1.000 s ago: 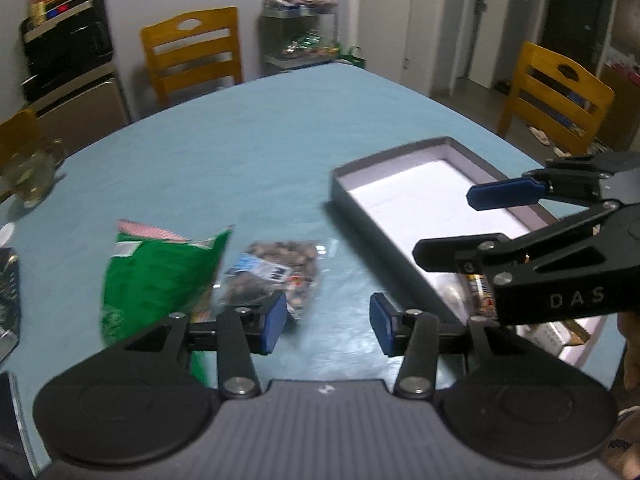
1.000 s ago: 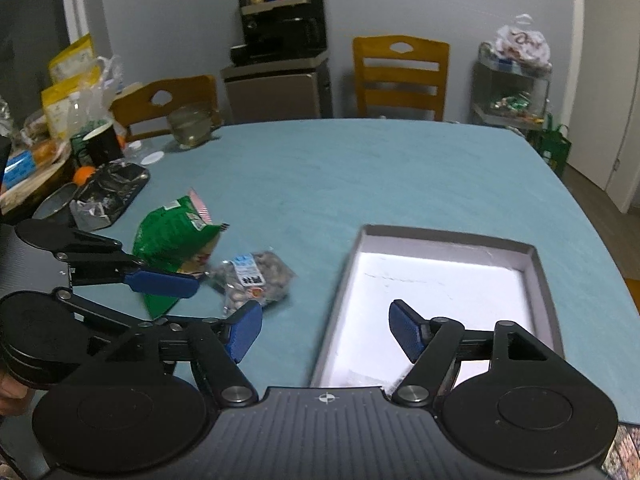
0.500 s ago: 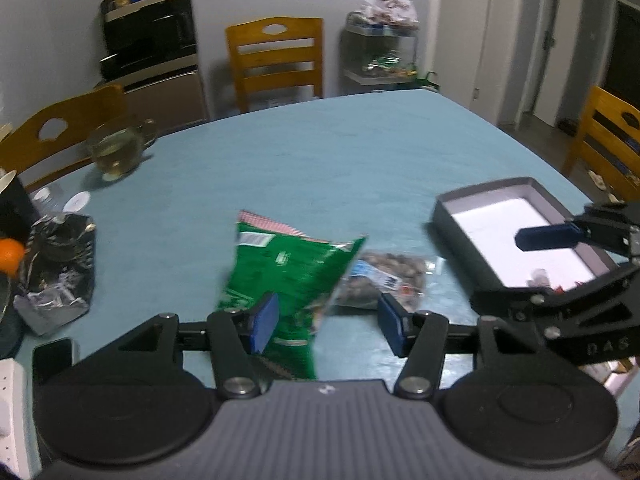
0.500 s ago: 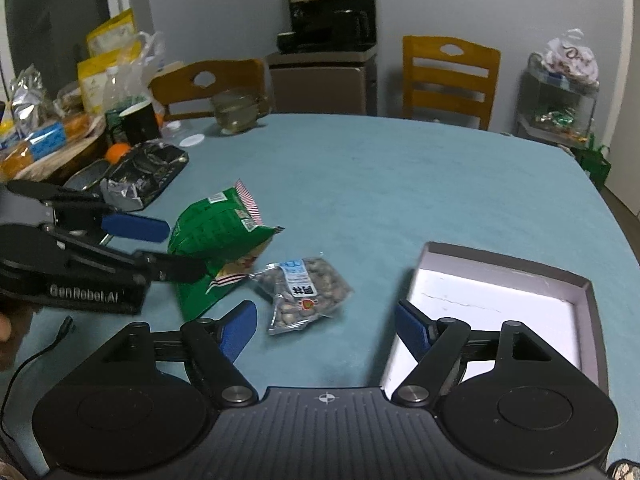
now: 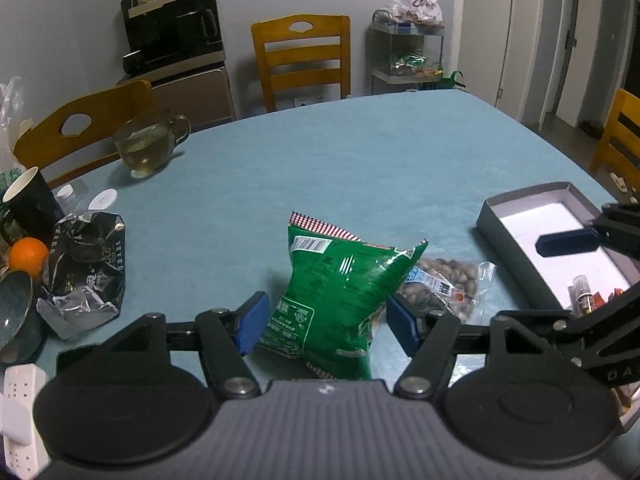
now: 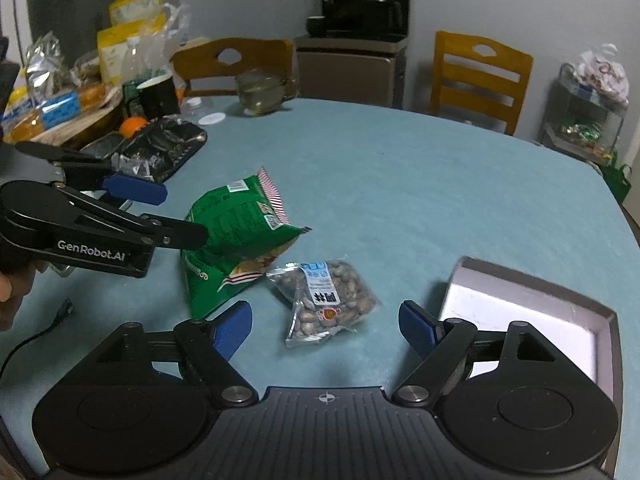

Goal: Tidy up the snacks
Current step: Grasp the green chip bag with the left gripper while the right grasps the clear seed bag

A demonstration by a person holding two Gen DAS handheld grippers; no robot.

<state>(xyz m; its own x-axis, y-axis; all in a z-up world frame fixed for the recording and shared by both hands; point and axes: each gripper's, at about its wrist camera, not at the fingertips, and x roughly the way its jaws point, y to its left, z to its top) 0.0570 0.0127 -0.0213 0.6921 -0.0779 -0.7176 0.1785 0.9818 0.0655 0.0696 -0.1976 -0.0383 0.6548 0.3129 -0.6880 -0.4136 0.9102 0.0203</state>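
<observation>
A green snack bag (image 5: 340, 292) lies crumpled on the teal table, in the gap of my left gripper (image 5: 326, 322). Its jaws are opening and the blue pads (image 5: 252, 322) stand just clear of the bag. A clear packet of nuts (image 6: 328, 296) lies beside the bag (image 6: 236, 232), just ahead of my right gripper (image 6: 326, 328). That gripper's jaws are opening too, with nothing gripped. The grey box (image 6: 520, 280) sits to the right; a few small snacks (image 5: 584, 296) lie in it. Each gripper shows in the other's view: left (image 6: 184, 216), right (image 5: 520, 280).
At the table's left are a glass cup of tea (image 5: 148, 148), a black foil bag (image 5: 86, 276), an orange (image 5: 28, 256), a dark mug (image 5: 28, 204) and a white power strip (image 5: 16, 400). Wooden chairs (image 5: 304, 60) ring the table. A hand (image 6: 8, 292) holds the left gripper.
Both grippers swung left, away from the box. The green bag now sits between the left jaws and the nut packet ahead of the right jaws. Both pairs of jaws widened.
</observation>
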